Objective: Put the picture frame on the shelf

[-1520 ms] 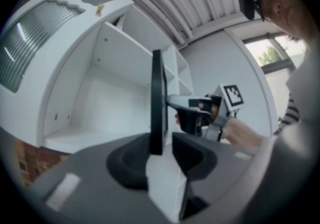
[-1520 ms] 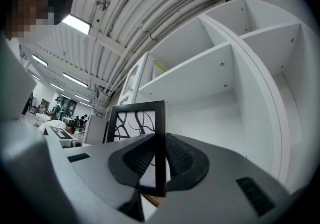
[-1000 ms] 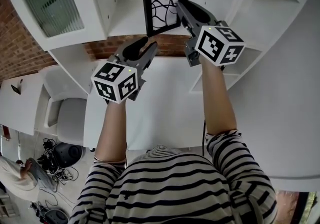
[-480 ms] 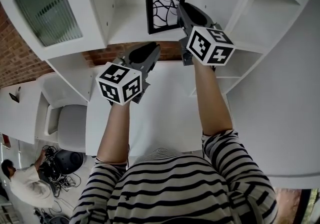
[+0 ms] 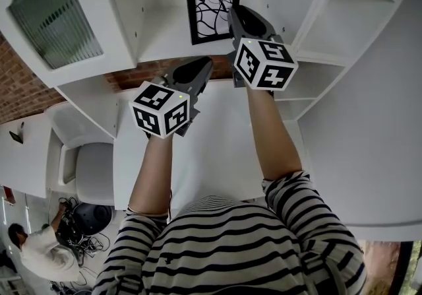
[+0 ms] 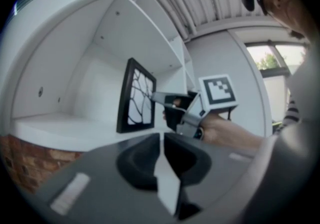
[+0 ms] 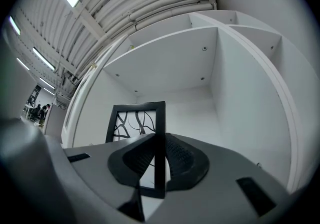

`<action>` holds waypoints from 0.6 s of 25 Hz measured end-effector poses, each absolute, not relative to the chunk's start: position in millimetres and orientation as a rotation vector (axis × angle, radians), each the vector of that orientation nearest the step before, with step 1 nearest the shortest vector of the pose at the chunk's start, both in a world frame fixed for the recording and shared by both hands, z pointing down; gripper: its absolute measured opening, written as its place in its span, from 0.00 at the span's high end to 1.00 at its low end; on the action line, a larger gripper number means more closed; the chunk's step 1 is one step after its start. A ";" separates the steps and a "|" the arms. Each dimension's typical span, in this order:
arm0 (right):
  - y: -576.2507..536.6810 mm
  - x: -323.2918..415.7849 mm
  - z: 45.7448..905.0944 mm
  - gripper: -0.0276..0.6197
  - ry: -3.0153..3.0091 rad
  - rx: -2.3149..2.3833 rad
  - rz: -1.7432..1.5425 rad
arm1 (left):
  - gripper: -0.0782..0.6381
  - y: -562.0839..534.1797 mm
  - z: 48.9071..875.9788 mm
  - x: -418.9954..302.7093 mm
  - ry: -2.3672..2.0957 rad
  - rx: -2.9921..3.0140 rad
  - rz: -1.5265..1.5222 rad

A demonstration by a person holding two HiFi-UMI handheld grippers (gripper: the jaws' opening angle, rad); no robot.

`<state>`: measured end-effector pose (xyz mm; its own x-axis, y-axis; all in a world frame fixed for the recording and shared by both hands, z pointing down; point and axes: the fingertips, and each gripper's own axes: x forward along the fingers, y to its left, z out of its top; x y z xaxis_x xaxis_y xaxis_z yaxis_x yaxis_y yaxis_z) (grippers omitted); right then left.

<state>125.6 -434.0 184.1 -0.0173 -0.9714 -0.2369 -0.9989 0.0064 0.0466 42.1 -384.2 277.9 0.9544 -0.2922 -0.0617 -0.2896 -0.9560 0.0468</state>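
The picture frame point(image 5: 212, 13), black with a white sheet of dark branching lines, stands upright in a white shelf point(image 5: 165, 39) compartment, its lower edge down at the board. My right gripper point(image 5: 232, 16) is shut on the frame's right edge point(image 7: 160, 138), one pad on each face. From the side, the frame point(image 6: 136, 96) shows with the right gripper point(image 6: 161, 99) clamped on it. My left gripper point(image 5: 200, 70) hangs below and in front of the shelf board; its jaws point(image 6: 162, 140) are closing, almost together, with nothing between them.
A cupboard door with ribbed glass point(image 5: 53, 16) stands open at the left. More white compartments point(image 5: 343, 23) lie to the right. Below the shelf are a brick wall point(image 5: 26, 92) and a white table point(image 5: 211, 148). A chair point(image 5: 92, 168) and a person point(image 5: 39, 257) are at lower left.
The left gripper's jaws have come together from wide open. The frame, first tilted, now stands straighter and a little further left in the compartment, still held by the right gripper.
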 end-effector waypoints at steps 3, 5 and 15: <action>-435.5 126.8 187.0 0.87 2.126 -2.116 0.297 | 0.85 -385.9 280.9 43.3 -0.447 3.070 -0.097; -436.5 126.7 187.1 0.86 2.130 -2.119 0.298 | 0.85 -387.0 282.4 43.9 -0.441 3.069 -0.093; -439.2 124.7 188.4 0.86 2.159 -2.148 0.352 | 0.85 -392.8 282.1 45.5 -0.431 3.070 -0.093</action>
<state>124.7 -439.2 188.4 -0.0166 -0.9766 -0.2143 -0.9941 -0.0069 0.1085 45.5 -392.8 282.1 0.9595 -0.2764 -0.0537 -0.2740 -0.9605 0.0477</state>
